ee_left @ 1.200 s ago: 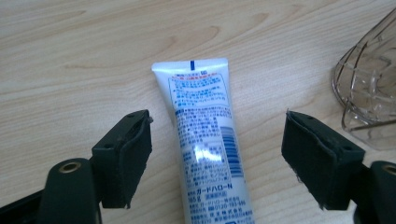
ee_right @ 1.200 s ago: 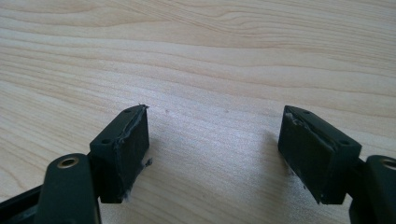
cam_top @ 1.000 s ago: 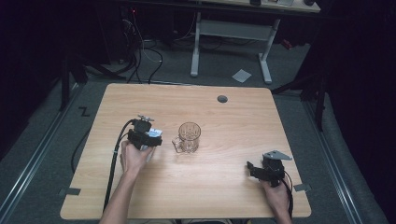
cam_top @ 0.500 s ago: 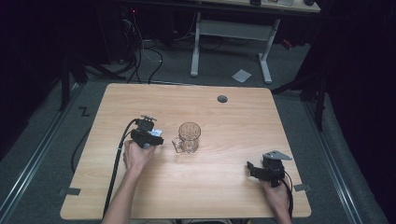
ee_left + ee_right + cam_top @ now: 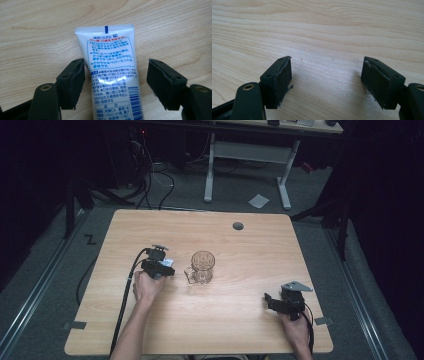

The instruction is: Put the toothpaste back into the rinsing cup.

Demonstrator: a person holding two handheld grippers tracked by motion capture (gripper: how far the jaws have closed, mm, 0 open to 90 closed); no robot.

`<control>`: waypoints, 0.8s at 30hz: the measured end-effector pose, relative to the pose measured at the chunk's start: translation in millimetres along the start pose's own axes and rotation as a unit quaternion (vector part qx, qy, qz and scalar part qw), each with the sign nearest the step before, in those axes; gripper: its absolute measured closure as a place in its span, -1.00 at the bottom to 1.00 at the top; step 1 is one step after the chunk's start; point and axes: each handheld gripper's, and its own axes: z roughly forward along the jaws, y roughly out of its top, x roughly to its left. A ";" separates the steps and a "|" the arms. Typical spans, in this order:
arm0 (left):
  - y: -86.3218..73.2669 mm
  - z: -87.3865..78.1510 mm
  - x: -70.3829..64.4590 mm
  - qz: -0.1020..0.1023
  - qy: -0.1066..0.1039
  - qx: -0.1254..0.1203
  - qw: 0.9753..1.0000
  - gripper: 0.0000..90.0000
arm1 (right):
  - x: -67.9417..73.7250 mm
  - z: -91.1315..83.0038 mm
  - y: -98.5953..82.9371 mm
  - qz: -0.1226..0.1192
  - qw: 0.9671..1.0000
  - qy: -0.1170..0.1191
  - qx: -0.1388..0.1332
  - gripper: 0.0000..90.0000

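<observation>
Pale wood grain runs across the surface (image 5: 225, 320), with dark floor around it. Near its middle stands a clear glass mug (image 5: 201, 267), handle turned toward the left edge; nothing can be made out inside it. Just beside it on the left edge's side, the left claw (image 5: 116, 82) has its jaws apart around a white tube (image 5: 112, 75) printed in blue, one jaw touching it, the other clear. Toward the near right corner, the right claw (image 5: 327, 82) rests low, jaws spread wide over bare wood.
</observation>
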 end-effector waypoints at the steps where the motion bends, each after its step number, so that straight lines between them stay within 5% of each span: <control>1: -0.3 1.9 1.6 -0.003 0.000 0.006 1.000 -0.26 | 0.0 0.0 0.0 0.000 1.000 0.000 0.000 -0.45; 7: -1.2 2.8 1.5 0.000 0.008 0.003 1.000 -0.22 | 0.0 0.0 0.0 0.000 1.000 0.000 0.000 -0.45; 24: -0.5 1.2 1.3 0.005 -0.012 0.003 1.000 0.13 | 0.0 0.1 0.0 -0.001 1.000 0.000 -0.001 -0.45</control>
